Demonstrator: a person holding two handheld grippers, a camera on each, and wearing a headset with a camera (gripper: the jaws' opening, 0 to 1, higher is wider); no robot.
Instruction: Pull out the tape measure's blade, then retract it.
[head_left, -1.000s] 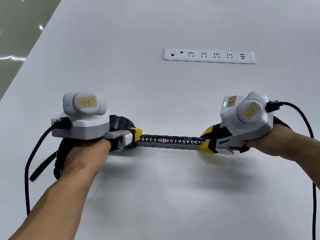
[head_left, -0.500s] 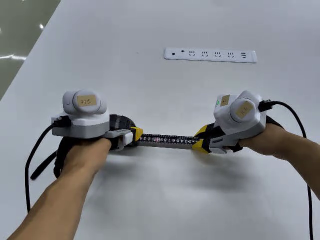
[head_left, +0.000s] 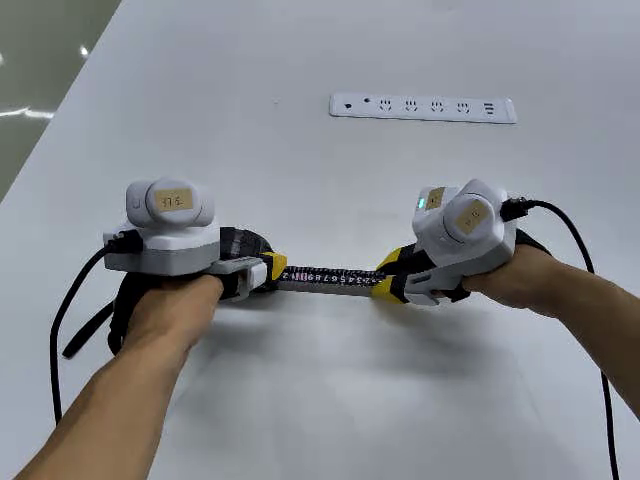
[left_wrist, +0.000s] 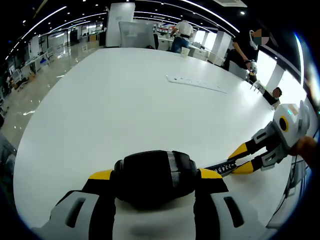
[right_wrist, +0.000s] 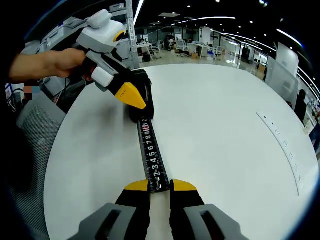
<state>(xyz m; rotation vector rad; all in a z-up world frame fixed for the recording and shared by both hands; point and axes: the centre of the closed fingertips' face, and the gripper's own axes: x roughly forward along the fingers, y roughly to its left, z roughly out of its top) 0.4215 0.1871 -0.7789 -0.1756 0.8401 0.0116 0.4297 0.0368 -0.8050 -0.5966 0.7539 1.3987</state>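
Tape measure case (left_wrist: 155, 177): black, compact and rigid, resting on the white counter (head_left: 350, 400) at the person's left; probably the heavier part, best held across its two flat sides.
Left gripper (head_left: 262, 272): its yellow-tipped fingers (left_wrist: 102, 175) are clenched on the case, one on each side.
Blade (right_wrist: 151, 155): a short length is drawn out, running low over the counter from case to right gripper. It is judged thin and springy, stiff along its run but apt to kink if bent, and spring-loaded, so it should be guided back rather than let go.
Right gripper (right_wrist: 160, 186): its fingers (right_wrist: 184, 186) are pinched on the blade's free end, the natural place to hold it.
Power strip (head_left: 422, 108): lies flat at the far side, well apart from the work.
Cables (head_left: 70, 300): trail back from both grippers, outside the blade's path.
Obstructions: none between the two grippers apart from the blade itself.
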